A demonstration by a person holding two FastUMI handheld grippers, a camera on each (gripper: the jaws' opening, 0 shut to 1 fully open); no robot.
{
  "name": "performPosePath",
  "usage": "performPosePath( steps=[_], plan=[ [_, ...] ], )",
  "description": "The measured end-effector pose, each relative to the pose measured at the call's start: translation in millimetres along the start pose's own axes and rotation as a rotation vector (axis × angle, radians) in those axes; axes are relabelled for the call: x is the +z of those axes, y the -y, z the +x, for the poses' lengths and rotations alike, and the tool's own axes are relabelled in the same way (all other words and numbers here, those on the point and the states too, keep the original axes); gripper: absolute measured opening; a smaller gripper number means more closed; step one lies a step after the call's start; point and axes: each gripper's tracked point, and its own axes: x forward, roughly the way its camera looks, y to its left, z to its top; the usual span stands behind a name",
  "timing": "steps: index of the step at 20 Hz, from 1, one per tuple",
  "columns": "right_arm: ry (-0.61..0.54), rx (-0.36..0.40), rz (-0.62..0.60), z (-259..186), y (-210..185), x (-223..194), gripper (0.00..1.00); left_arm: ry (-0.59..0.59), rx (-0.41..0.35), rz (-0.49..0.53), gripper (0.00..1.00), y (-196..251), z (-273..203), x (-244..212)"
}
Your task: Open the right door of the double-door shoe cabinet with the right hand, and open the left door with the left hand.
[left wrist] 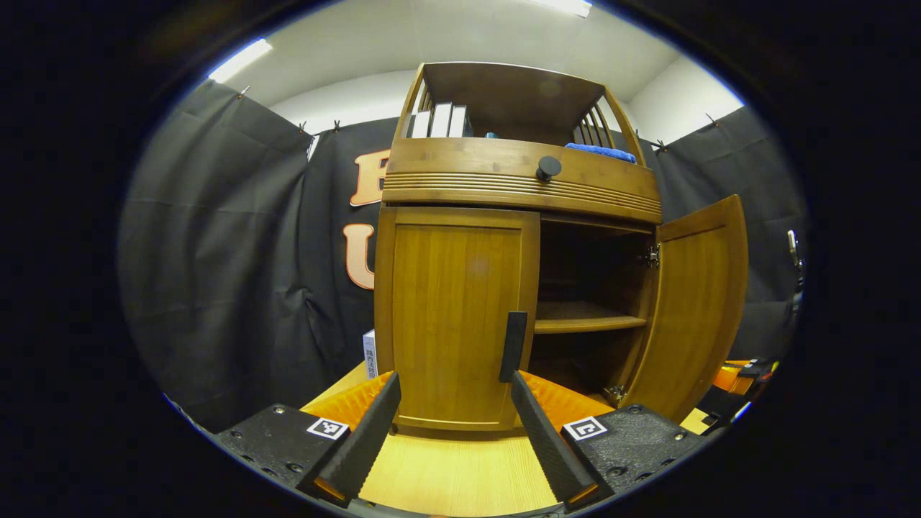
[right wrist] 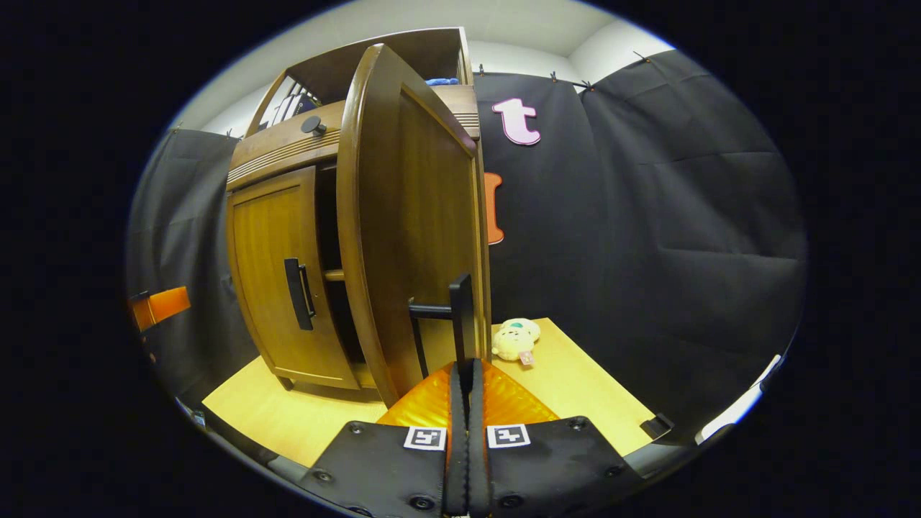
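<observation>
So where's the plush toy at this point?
In the right gripper view the plush toy lies on the table, just right of the open right door and its handle.

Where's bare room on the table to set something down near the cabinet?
Free: the tabletop in front of the closed left door, and the patch right of the plush toy. Crowded: around the open right door, where the right hand-held gripper grips its handle.

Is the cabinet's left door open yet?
No, in the left gripper view the left door sits flush and closed, while the right door stands swung open.
</observation>
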Motion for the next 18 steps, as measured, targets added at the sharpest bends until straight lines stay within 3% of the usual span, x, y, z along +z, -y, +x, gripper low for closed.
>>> performPosePath(
  steps=[8, 9, 11, 13, 14, 15, 16, 17, 18],
  plan=[
    [-0.004, 0.025, 0.017, -1.5, 42.8, 3.5, 0.08, 0.01, 0.043, 0.02, 0.89, 28.7, -6.3, 6.3],
    [-0.005, 0.023, 0.026, -2.1, 49.7, 3.2, 0.04, 0.01, 0.041, 0.023, 0.89, 33.9, -7.1, 6.2],
    [-0.004, 0.016, 0.031, -2.8, 63.8, 4.4, 0.14, 0.01, 0.041, 0.024, 0.89, 45.2, -8.9, 7.2],
    [-0.003, 0.012, 0.03, -5.2, 78.1, 5.4, 0.14, 0.013, 0.04, 0.024, 0.89, 54.8, -9.2, 9.2],
    [-0.001, 0.007, 0.031, -6.6, 85.3, 5.9, 0.07, 0.017, 0.04, 0.024, 0.89, 54.3, -10.1, 10.6],
    [0.001, -0.004, 0.031, -8.1, 94.2, 6.1, 0.07, 0.022, 0.037, 0.026, 0.89, 56.9, -9.5, 12.1],
    [0.005, -0.018, 0.032, -11.1, 104.6, 6.3, 0.14, 0.025, 0.036, 0.029, 0.89, 63.5, -8.0, 13.3],
    [0.01, -0.016, 0.039, -15.8, 111.7, 7.3, 0.0, 0.028, 0.038, 0.031, 0.89, 70.9, -5.2, 13.6],
    [0.014, -0.014, 0.048, -20.1, 116.4, 8.1, 0.01, 0.031, 0.038, 0.03, 0.89, 77.2, -1.8, 13.7]
  ],
)
